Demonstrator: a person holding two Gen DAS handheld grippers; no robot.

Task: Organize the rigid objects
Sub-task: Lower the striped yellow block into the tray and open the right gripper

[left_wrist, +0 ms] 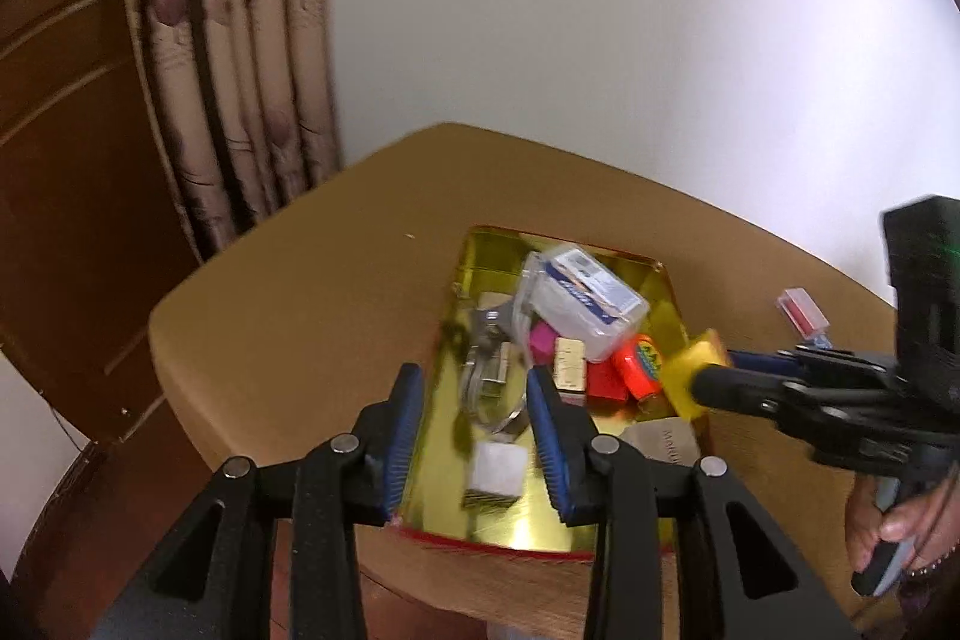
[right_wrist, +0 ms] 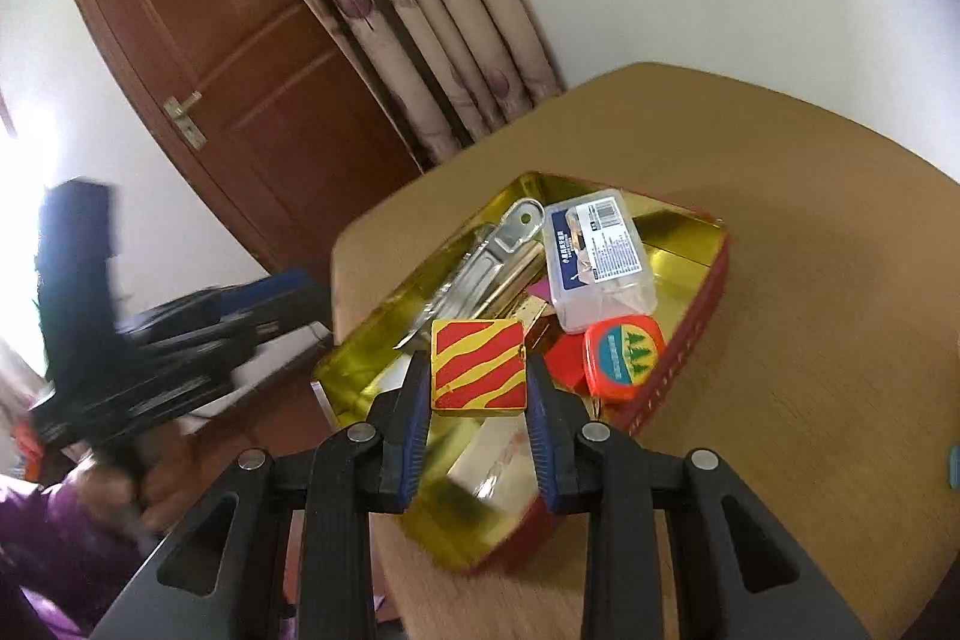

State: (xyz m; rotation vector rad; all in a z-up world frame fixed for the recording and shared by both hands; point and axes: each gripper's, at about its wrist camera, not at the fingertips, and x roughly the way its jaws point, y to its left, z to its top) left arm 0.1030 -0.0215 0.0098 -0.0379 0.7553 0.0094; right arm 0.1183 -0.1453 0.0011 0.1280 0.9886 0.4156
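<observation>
Red-and-yellow striped square block (right_wrist: 478,364) is sitting clamped between the right gripper (right_wrist: 478,403) pads, hanging above the near part of the gold-lined tray (right_wrist: 690,232). In the left wrist view the same block (left_wrist: 696,370) is showing as a yellow lump at the right gripper (left_wrist: 705,382) tip, over the tray's right edge.

Tray with red outer wall (left_wrist: 480,250) is resting on the tan tabletop (right_wrist: 810,280). Inside it: a clear plastic box with a blue-white label (right_wrist: 600,262) is lying toward the far side, leaning on other items; an orange round tape measure with green tree print (right_wrist: 624,361) is sitting near the right wall, just beside a red block (right_wrist: 567,361); silvery metal tools (right_wrist: 480,262) are lying along the left side; a white cube (left_wrist: 495,472) is sitting at the near end; a small pink piece (left_wrist: 543,343) and a tan block (left_wrist: 570,364) are tucked under the clear box.

Left gripper (left_wrist: 477,436) is hovering over the tray's near-left part, fingers apart, nothing between them. In the right wrist view it is blurred at the left (right_wrist: 198,316), held by a hand (right_wrist: 120,490) with a purple sleeve (right_wrist: 54,550).

A small red-and-clear item (left_wrist: 801,313) is lying on the tabletop right of the tray, apart from it. A brown door (right_wrist: 210,70) and patterned curtain (right_wrist: 420,10) are standing behind the tabletop.
</observation>
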